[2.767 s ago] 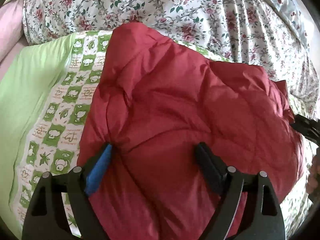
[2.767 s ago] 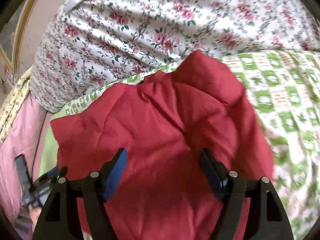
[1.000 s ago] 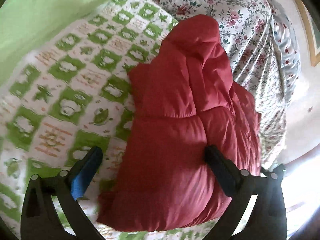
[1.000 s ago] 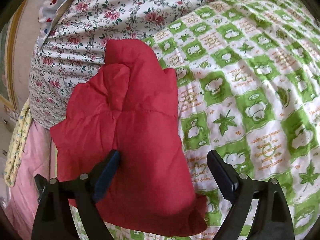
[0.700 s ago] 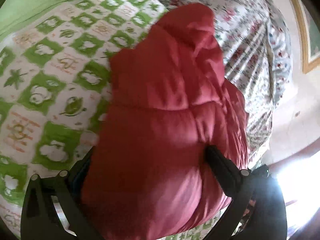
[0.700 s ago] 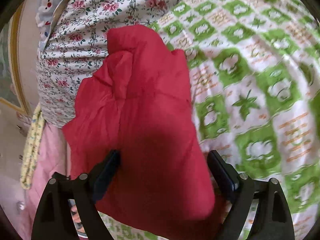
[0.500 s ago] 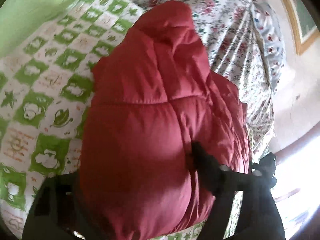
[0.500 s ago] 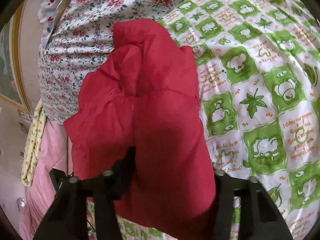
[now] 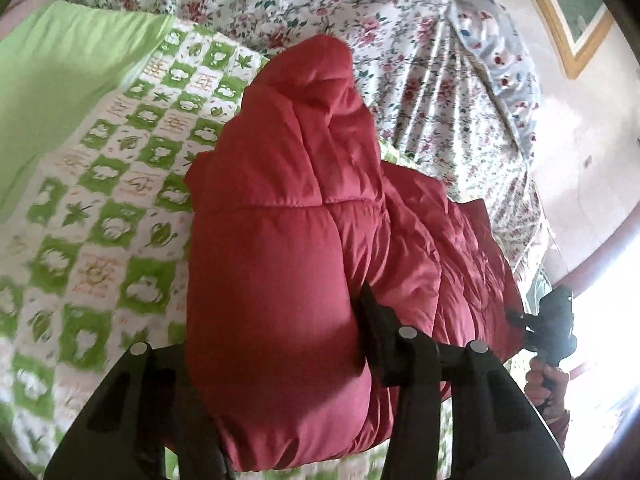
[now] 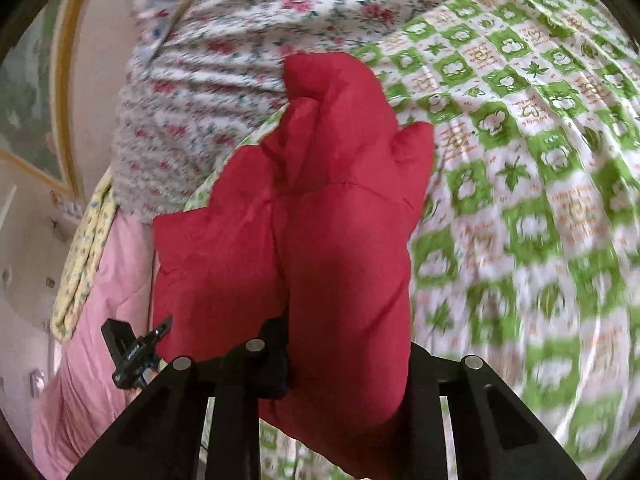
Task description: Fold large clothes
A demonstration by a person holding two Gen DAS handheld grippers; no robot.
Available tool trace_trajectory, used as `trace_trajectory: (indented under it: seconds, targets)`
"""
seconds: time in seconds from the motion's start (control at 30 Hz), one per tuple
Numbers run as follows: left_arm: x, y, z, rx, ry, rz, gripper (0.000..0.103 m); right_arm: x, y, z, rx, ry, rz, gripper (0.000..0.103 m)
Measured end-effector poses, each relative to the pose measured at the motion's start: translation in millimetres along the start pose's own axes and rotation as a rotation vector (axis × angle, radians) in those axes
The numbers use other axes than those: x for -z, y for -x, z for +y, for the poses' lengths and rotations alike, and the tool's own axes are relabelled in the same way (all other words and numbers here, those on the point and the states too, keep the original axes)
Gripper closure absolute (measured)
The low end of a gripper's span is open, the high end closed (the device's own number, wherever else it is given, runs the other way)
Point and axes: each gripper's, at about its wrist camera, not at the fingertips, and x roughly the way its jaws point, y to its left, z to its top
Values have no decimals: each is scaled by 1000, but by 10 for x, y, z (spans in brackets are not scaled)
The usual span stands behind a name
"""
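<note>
Red puffy jacket (image 9: 280, 248) lies bunched on the green-checked bedspread (image 9: 100, 208). Left gripper (image 9: 276, 344) has just been closing, its fingers (image 9: 372, 320) pinching the jacket's near edge. Right gripper (image 10: 344, 360), also just closing, squeezes the padded fabric on its side.

the left gripper (image 9: 276, 344) has just been closing and now pinches the near end of the folded red puffer jacket (image 9: 304, 216), which bulges between its jaws. the jacket lies on a green-and-white checked sheet (image 9: 100, 208), beside a floral quilt (image 9: 420, 60). at right, a hand (image 9: 546, 384) grips the right gripper's handle.
</note>
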Motion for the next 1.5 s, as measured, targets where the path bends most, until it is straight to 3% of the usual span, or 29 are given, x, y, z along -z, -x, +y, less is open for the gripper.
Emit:
trace_trajectory:
  seconds: [0.3, 0.5, 0.73, 0.8, 0.87, 0.97, 1.2, 1.3, 1.33, 1.5]
  targets:
    - [624, 582, 123, 36, 19, 11, 60, 742, 260, 95, -13, 22, 38, 78]
    - [945, 669, 204, 12, 17, 26, 60, 944, 237, 33, 31, 35, 67, 77]
    - [951, 608, 181, -48, -8, 21, 54, 942, 151, 26, 80, 51, 70, 71]
    - [958, 593, 162, -84, -21, 19, 47, 941, 116, -1, 85, 35, 69, 67]
    - [960, 595, 163, -130, -18, 15, 32, 945, 109, -37, 85, 22, 69, 58]
    - [968, 625, 185, -170, -12, 6, 23, 945, 121, -51, 94, 16, 61, 53]
    - [971, 816, 96, -268, -63, -37, 20, 969, 216, -3, 146, 29, 30, 47]
    - [953, 898, 51, -307, -77, -64, 20, 967, 274, 0, 173, 28, -1, 36]
    - [942, 932, 52, -312, -73, -73, 20, 963, 307, 0, 185, 29, -15, 31]
    - [896, 1044, 11, -284, -68, -99, 20, 939, 457, 39, 210, 38, -68, 31]
